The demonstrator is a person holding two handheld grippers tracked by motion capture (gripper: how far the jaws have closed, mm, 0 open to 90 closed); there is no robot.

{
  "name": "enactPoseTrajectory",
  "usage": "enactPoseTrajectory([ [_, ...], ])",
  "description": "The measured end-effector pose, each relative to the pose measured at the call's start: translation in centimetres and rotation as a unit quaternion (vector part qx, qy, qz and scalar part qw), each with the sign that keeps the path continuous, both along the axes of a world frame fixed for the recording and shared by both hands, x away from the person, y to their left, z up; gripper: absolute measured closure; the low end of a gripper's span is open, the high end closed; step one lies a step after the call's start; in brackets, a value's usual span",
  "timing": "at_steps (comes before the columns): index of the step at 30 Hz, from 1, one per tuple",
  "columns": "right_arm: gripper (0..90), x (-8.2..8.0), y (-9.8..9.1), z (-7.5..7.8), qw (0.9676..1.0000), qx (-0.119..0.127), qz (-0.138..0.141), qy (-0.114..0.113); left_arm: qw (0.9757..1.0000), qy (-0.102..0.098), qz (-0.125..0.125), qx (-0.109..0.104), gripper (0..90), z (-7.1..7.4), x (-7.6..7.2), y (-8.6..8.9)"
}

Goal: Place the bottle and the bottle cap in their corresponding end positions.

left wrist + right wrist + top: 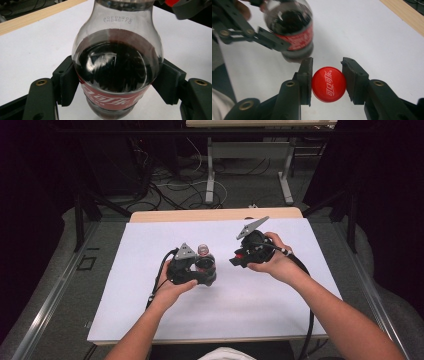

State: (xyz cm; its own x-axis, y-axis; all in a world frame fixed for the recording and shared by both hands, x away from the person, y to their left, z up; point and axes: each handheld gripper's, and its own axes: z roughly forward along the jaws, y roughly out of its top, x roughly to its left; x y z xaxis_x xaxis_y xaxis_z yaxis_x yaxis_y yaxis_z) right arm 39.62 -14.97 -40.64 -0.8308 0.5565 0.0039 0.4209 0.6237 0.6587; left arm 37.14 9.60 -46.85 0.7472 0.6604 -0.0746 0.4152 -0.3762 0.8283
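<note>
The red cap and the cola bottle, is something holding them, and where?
Yes. The right hand-held gripper pinches the red cap by its rim. The left hand-held gripper clamps the bottle around its body, at the label.

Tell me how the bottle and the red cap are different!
The bottle is big, see-through and has dark drink inside; the cap is small, solid red and flat. The bottle is squeezed in the left gripper, while the cap is pinched in the right gripper. The bottle's top is open, because the cap is off it. Both carry the same white writing on red.
</note>
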Motion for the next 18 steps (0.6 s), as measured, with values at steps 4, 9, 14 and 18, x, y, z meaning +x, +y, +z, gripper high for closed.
enactPoseTrajectory([
  [4,61.2,0.1,-0.6,-1.1,0.9996,0.008,-0.027,0.009,1.0,-0.003,0.003,-0.003,29.9,0.0,0.1,0.1],
  [9,61.2,0.0,-1.7,-2.6,0.9977,0.02,-0.062,0.018,1.0,-0.002,0.01,-0.002,29.9,0.0,0.3,0.1],
  [14,61.1,0.0,-2.5,-4.0,0.9958,0.023,-0.086,0.022,0.9999,0.004,0.01,0.004,29.9,0.0,0.9,-0.5],
  [18,61.1,-0.1,-3.1,-5.1,0.9938,0.042,-0.1,0.023,0.9999,-0.003,0.014,0.002,29.9,0.1,1.7,-1.4],
])
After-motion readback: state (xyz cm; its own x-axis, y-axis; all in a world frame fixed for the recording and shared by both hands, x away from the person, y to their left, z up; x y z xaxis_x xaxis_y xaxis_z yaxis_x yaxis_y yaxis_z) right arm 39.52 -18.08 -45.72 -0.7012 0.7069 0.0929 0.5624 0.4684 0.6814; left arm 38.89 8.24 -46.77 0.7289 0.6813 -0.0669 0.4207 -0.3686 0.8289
